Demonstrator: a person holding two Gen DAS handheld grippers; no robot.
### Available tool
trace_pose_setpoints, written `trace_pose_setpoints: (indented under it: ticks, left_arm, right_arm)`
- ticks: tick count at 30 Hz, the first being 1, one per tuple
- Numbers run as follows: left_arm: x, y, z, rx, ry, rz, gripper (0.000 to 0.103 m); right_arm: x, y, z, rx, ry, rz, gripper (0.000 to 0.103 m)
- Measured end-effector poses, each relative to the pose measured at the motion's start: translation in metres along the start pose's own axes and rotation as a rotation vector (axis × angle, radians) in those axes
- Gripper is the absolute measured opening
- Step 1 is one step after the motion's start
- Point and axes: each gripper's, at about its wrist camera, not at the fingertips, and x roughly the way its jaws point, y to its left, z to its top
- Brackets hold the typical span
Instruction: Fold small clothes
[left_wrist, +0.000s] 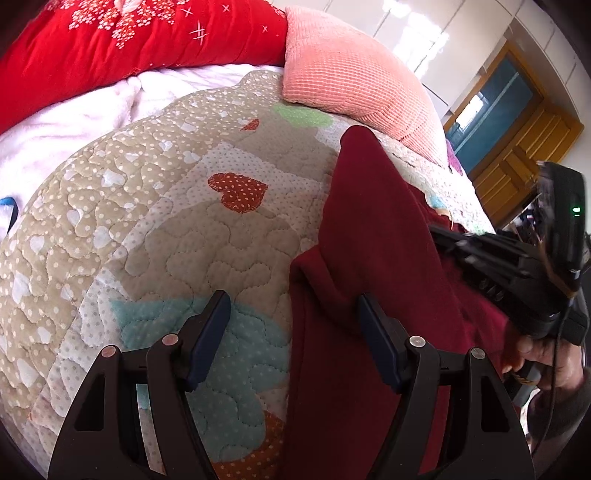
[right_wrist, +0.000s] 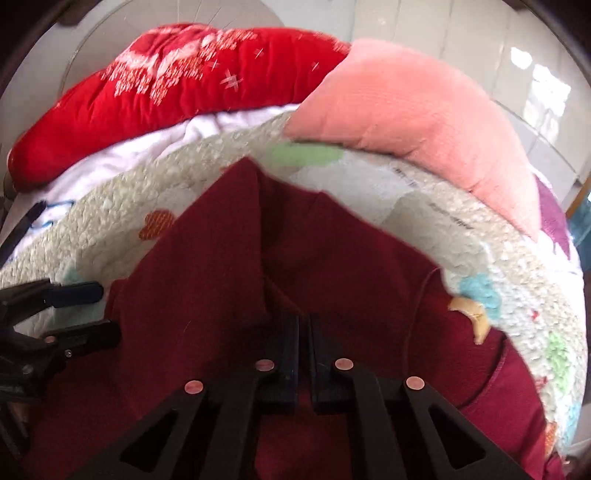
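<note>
The left gripper (left_wrist: 293, 332) stood with its jaws wide apart, one blue-padded finger over the bare quilt and the other over the edge of the garment, gripping nothing. The right gripper (right_wrist: 303, 354) had its jaws drawn almost together on a raised fold of the same cloth, which rose in a peak just ahead of the fingertips; its view was blurred. Beneath both lay the quilted bedspread (left_wrist: 155, 221), beige and white with dotted heart patches in red, teal and green, covering most of the bed. Behind it ran a long red padded quilt (left_wrist: 110, 44) with white floral print, lying on a white fleecy blanket (left_wrist: 74, 118). A salmon-pink ribbed pillow (left_wrist: 351, 81) rested on the far right part of the bedspread. The dark red garment (left_wrist: 369, 258) was spread on the bedspread's right side, partly folded over itself, its far end pointing toward the pillow. A wooden cabinet (left_wrist: 517, 147) stood beyond the bed.
</note>
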Motion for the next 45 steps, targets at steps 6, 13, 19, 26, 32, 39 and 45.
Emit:
trace_pose_setpoints:
  ticks: [6,13,19,26,32,39,45]
  left_arm:
    - [0.0,-0.002,-0.001,0.0,-0.013,0.022,0.071]
    - [-0.01,0.0,0.004,0.005,-0.065,0.069,0.071]
    - [0.007,0.004,0.013,-0.018,-0.037,0.1,0.071]
    - [-0.002,-0.002,0.012,-0.004,-0.069,0.092,0.071]
    - [-0.021,-0.021,0.012,0.05,-0.157,0.022,0.071]
    - [0.005,-0.038,0.007,0.137,-0.067,0.046,0.071]
    - [0.018,-0.039,0.001,0.145,-0.022,0.077,0.071]
  right_arm:
    - [0.023,-0.027,0.002,0.159,0.023,-0.165,0.003]
    - [-0.017,-0.023,-0.006,0.273,-0.06,-0.016,0.034]
    - [0.004,0.025,-0.039,0.15,0.038,0.034,0.035]
    - [-0.07,-0.028,-0.062,0.272,-0.053,-0.07,0.04]
    - [-0.098,-0.126,-0.115,0.437,0.033,-0.448,0.048]
    - [-0.089,-0.135,-0.13,0.463,0.025,-0.344,0.003]
    - [-0.083,-0.154,-0.127,0.52,0.015,-0.42,0.003]
